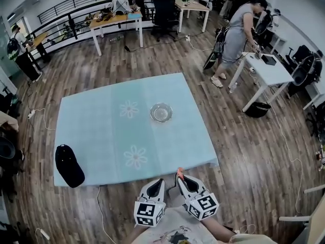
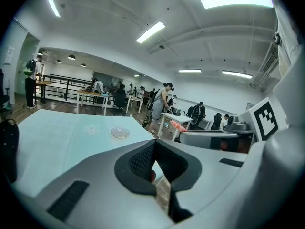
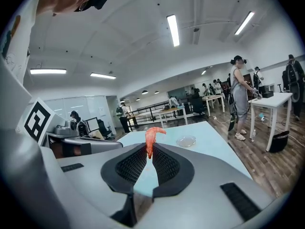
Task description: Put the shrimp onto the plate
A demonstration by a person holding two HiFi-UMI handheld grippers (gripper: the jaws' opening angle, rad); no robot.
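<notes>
A pink-orange shrimp (image 3: 151,136) sticks up from the tips of my right gripper (image 3: 149,147), which is shut on its lower end. From the head view the shrimp (image 1: 179,172) and right gripper (image 1: 181,178) hover at the near edge of the light blue cloth (image 1: 101,131). The clear glass plate (image 1: 161,112) lies empty near the cloth's middle, well ahead of both grippers. It also shows as the plate (image 3: 186,140) and the plate (image 2: 119,132). My left gripper (image 1: 161,181) sits just left of the right one. The left gripper (image 2: 153,144) is shut with nothing held.
A black cap (image 1: 68,165) lies on the cloth's near left corner. Wooden floor surrounds the cloth. A person (image 1: 238,34) stands by a white table (image 1: 266,72) at the far right. More desks and chairs stand at the back. Cables run along the floor on the left.
</notes>
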